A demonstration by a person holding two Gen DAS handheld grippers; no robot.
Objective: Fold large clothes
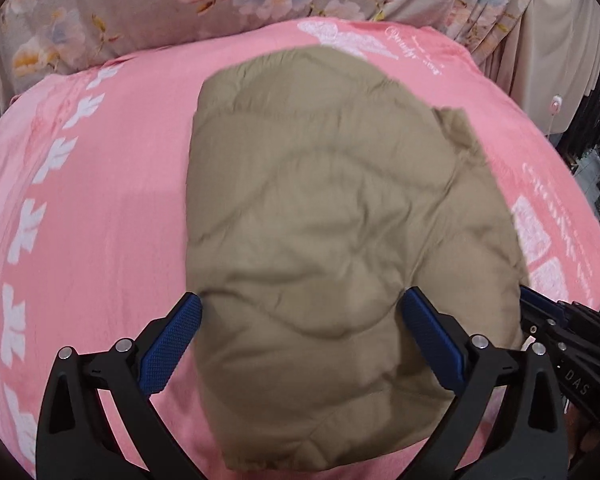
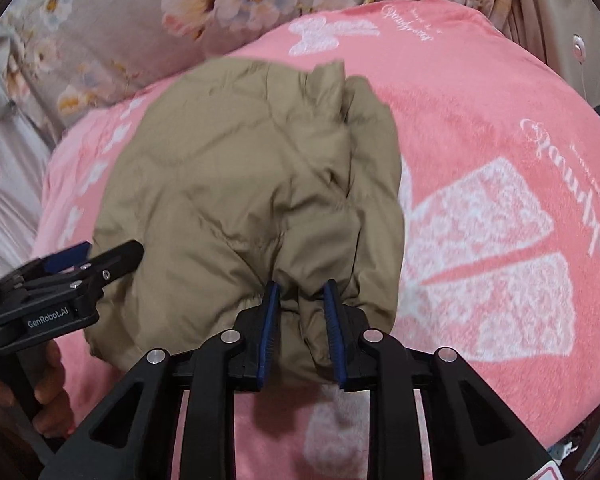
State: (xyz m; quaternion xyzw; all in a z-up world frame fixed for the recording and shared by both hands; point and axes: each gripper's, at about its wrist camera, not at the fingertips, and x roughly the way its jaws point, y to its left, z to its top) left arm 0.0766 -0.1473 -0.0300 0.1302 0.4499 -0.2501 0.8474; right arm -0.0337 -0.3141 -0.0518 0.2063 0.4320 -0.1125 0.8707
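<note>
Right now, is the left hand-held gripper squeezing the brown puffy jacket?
No, the left hand-held gripper is wide open, its blue fingers spread on either side of the tan jacket without pinching it.

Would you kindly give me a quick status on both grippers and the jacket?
Left gripper open, straddling the jacket's near edge. Right gripper shut on a jacket fold. Jacket bundled on pink blanket. Nothing in the way.

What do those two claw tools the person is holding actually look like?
Each gripper is matte black plastic with angular, cut-out arms, silver round bolts at the joints, and two fingers faced with dimpled blue rubber pads. One body carries white "GenRobot.AI" lettering. No cables show.
</note>
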